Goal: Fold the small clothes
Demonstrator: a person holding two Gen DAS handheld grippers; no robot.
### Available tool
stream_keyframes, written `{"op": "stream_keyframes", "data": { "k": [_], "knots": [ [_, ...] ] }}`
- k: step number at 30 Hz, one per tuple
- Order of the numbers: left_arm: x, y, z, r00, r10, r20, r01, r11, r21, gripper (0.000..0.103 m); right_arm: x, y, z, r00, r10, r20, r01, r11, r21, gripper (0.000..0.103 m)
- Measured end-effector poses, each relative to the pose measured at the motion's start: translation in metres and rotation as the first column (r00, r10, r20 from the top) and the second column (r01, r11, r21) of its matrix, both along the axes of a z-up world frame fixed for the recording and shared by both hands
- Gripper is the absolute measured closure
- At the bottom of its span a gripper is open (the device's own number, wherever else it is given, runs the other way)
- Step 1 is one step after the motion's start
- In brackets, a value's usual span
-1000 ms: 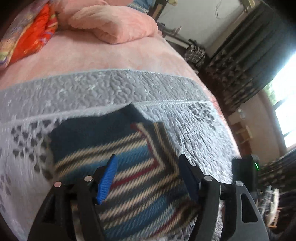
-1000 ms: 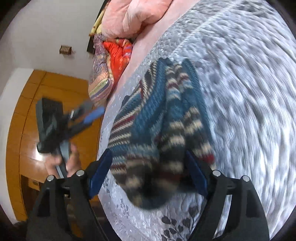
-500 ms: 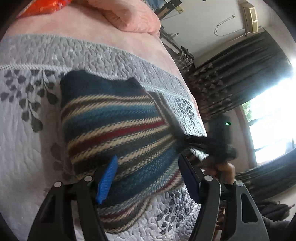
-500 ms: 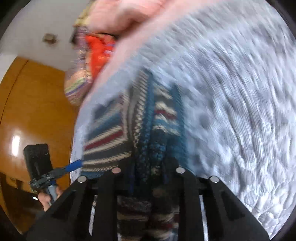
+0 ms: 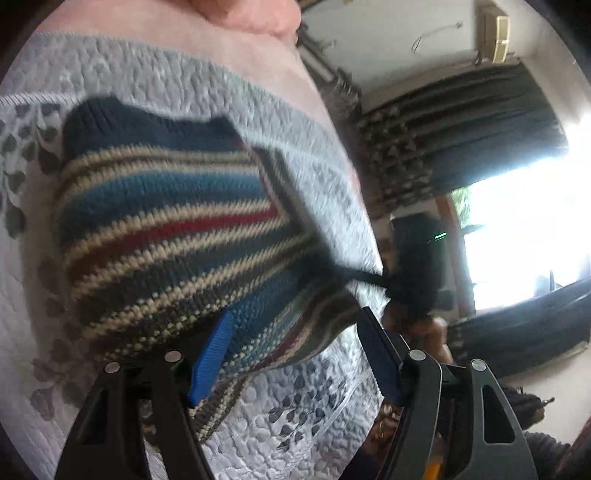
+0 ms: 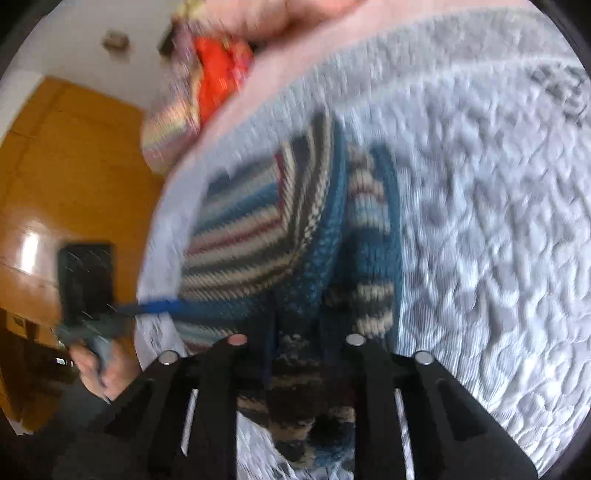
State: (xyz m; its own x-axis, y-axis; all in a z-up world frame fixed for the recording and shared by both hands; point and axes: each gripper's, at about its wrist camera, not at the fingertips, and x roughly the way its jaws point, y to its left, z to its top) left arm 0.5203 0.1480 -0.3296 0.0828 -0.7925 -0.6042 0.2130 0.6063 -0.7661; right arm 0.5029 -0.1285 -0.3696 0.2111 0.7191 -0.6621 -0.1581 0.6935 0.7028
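Note:
A striped knit sweater (image 5: 173, 229) in blue, cream, red and dark bands lies on the grey quilted bedspread (image 5: 155, 81). My left gripper (image 5: 295, 354) is open, its blue pads (image 5: 210, 354) straddling the sweater's near edge. In the left wrist view my right gripper (image 5: 417, 266) reaches in from the right and pinches the sweater's side. In the right wrist view the right gripper (image 6: 297, 350) is shut on a bunched fold of the sweater (image 6: 306, 266), which hides its pads. The left gripper (image 6: 88, 288) shows at the left, its blue finger against the sweater's far edge.
A pink blanket (image 5: 243, 14) lies at the head of the bed, an orange-red cushion (image 6: 218, 74) beside it. A wooden wardrobe (image 6: 66, 177) stands past the bed's left edge. Dark curtains (image 5: 461, 125) and a bright window (image 5: 528, 229) are on the right. A hand (image 6: 99, 365) holds the left gripper.
The right gripper went from open around the sweater to shut on its bunched fold. The left gripper, still open, came down nearer the sweater's near edge.

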Motion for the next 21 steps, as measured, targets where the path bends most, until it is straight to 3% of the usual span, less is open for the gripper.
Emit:
{"op": "stream_keyframes", "data": {
  "k": [2, 4, 6, 9, 10, 11, 15, 16, 17, 21],
  "knots": [
    [0.005, -0.010, -0.015, 0.998, -0.032, -0.052, 0.032, 0.999, 0.011, 0.039, 0.004, -0.014, -0.009, 0.997, -0.081, -0.003, 0.081, 0.997, -0.010, 0.089],
    [0.009, -0.016, -0.027, 0.995, -0.049, -0.087, 0.053, 0.998, 0.039, 0.044, 0.003, -0.014, -0.032, 0.996, -0.072, -0.060, 0.068, 0.996, -0.057, 0.089],
    [0.013, -0.021, -0.032, 0.993, -0.063, -0.100, 0.070, 0.995, 0.069, 0.046, 0.004, -0.013, -0.030, 0.998, -0.049, -0.051, 0.047, 0.998, -0.038, 0.086],
    [0.016, -0.021, -0.031, 0.991, -0.079, -0.109, 0.086, 0.994, 0.063, 0.046, 0.017, -0.017, -0.011, 0.998, -0.054, -0.031, 0.055, 0.998, 0.018, 0.070],
    [0.017, -0.020, -0.032, 0.990, -0.079, -0.114, 0.086, 0.995, 0.053, 0.046, 0.022, -0.020, -0.005, 0.997, -0.073, -0.024, 0.074, 0.997, 0.032, 0.057],
    [0.017, -0.018, -0.033, 0.990, -0.078, -0.119, 0.083, 0.996, 0.042, 0.046, 0.032, -0.020, -0.001, 0.996, -0.088, -0.024, 0.089, 0.995, 0.050, 0.052],
    [0.018, -0.015, -0.035, 0.990, -0.072, -0.119, 0.078, 0.996, 0.039, 0.048, 0.067, 0.001, -0.009, 0.996, -0.065, -0.061, 0.068, 0.997, 0.043, 0.052],
    [0.016, -0.016, -0.035, 0.991, -0.069, -0.118, 0.075, 0.996, 0.042, 0.049, 0.075, 0.009, -0.016, 0.995, -0.046, -0.086, 0.049, 0.998, 0.031, 0.066],
    [0.016, -0.014, -0.036, 0.991, -0.064, -0.115, 0.070, 0.996, 0.048, 0.051, 0.069, 0.003, -0.019, 0.996, -0.041, -0.086, 0.042, 0.999, 0.010, 0.094],
    [0.014, -0.002, -0.043, 0.993, -0.034, -0.116, 0.040, 0.998, 0.046, 0.066, 0.063, -0.011, -0.048, 0.987, -0.121, -0.106, 0.117, 0.992, -0.048, 0.094]
  ]
}}
